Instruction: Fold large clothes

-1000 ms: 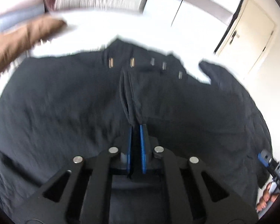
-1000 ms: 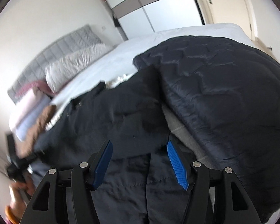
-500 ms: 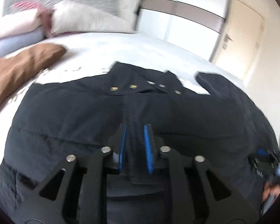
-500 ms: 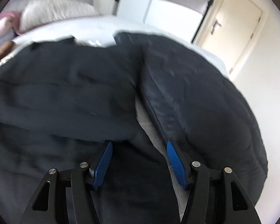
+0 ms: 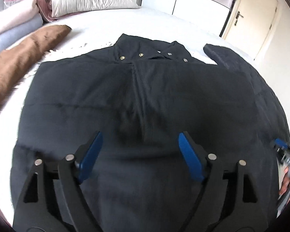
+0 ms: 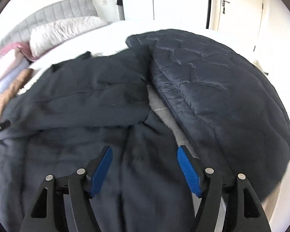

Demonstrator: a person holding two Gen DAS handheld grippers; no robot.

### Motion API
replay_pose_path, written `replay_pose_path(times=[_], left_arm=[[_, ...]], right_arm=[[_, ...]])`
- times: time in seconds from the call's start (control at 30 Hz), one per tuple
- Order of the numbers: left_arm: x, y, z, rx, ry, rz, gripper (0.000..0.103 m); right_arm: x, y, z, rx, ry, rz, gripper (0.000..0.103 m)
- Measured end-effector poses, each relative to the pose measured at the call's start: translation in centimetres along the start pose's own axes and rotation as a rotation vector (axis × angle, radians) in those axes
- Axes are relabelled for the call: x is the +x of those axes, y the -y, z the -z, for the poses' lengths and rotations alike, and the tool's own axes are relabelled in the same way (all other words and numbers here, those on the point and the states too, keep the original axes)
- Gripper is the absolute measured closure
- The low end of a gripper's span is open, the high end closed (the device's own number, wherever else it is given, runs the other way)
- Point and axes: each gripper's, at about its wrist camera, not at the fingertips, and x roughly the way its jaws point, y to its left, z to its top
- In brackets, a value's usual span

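A large dark jacket (image 5: 87, 100) lies spread on the white bed (image 5: 145, 25), its snap-studded collar (image 5: 154, 52) at the far end. My left gripper (image 5: 140, 137) hovers over the jacket's middle seam; its jaws are opening and stand wide, with nothing pinched between them. At the right edge of this view a hand holds my right gripper (image 5: 282, 150). In the right wrist view the jacket (image 6: 77, 96) has a sleeve folded across its body. My right gripper (image 6: 144, 149) hangs above the lower jacket, jaws opening, with only loose fabric below them.
A dark quilted piece (image 6: 222, 96) lies to the jacket's right; I cannot tell whether it belongs to the jacket. A brown cloth (image 5: 25, 54), a white pillow (image 5: 87, 0) and folded pink and lilac bedding (image 5: 13, 27) sit at the head. A wardrobe and a door (image 5: 257, 19) stand beyond.
The left gripper was shut on a raised fold of the jacket front; it has let go and opened wide, and the fold has dropped flat. The right gripper swung and opened slightly.
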Motion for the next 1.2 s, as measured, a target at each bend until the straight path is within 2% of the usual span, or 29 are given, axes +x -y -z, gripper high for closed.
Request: replay_pose_path(times=[0.13, 0.17, 0.23, 0.3, 0.33, 0.4, 0.47, 0.53, 0.6, 0.67, 0.73, 0.8, 0.9, 1.0, 1.2], left_arm=[[-4.2, -1.1, 2.6, 0.018, -0.023, 0.019, 0.021], [-5.7, -1.7, 3.7, 0.011, -0.02, 0.023, 0.021], [-7.9, -2.8, 5.4, -0.006, -0.002, 0.036, 0.021], [-10.6, -4.5, 7.9, -0.051, 0.04, 0.072, 0.018], [-11.0, -5.1, 8.4, -0.065, 0.043, 0.082, 0.013], [-12.4, -6.5, 10.6, -0.091, 0.031, 0.105, 0.009], [-13.0, -7.8, 12.9, -0.063, -0.018, 0.118, 0.009], [-13.5, -9.0, 15.0, -0.044, -0.025, 0.083, 0.009], [-13.8, -10.7, 16.6, -0.067, -0.03, 0.045, 0.009], [-14.1, -12.2, 17.4, -0.089, -0.044, 0.067, 0.009], [-15.1, -13.6, 18.0, -0.098, -0.026, 0.114, 0.009], [-15.5, -15.3, 18.7, -0.115, -0.021, 0.11, 0.009], [-15.2, -17.4, 19.6, -0.184, -0.063, 0.156, 0.009], [-14.1, -19.2, 20.8, -0.281, -0.148, 0.238, 0.009], [-13.8, -19.9, 22.6, -0.322, -0.195, 0.337, 0.009]], right_arm=[[-5.1, -0.5, 1.8, 0.01, 0.085, -0.035, 0.03], [-6.8, -0.6, 2.8, 0.009, 0.129, -0.043, 0.028], [-8.6, -0.7, 4.0, 0.002, 0.148, -0.058, 0.022], [-10.1, -0.5, 5.4, -0.007, 0.136, -0.101, 0.02], [-10.5, -0.2, 5.9, -0.008, 0.131, -0.113, 0.019], [-11.7, 0.0, 7.3, -0.023, 0.104, -0.114, 0.018], [-12.8, 0.0, 8.8, -0.045, 0.089, -0.11, 0.017], [-13.4, 0.1, 10.1, -0.065, 0.074, -0.133, 0.016], [-14.5, 0.5, 11.8, -0.074, 0.055, -0.165, 0.016], [-14.7, 1.0, 12.9, -0.078, 0.035, -0.188, 0.016], [-15.1, 1.6, 14.3, -0.077, 0.008, -0.203, 0.016], [-15.2, 2.2, 15.4, -0.064, -0.029, -0.208, 0.016], [-15.3, 4.2, 16.4, 0.016, -0.059, -0.263, 0.016], [-14.8, 6.4, 16.6, 0.123, -0.097, -0.279, 0.016], [-13.8, 9.7, 17.4, 0.28, -0.143, -0.289, 0.016]])
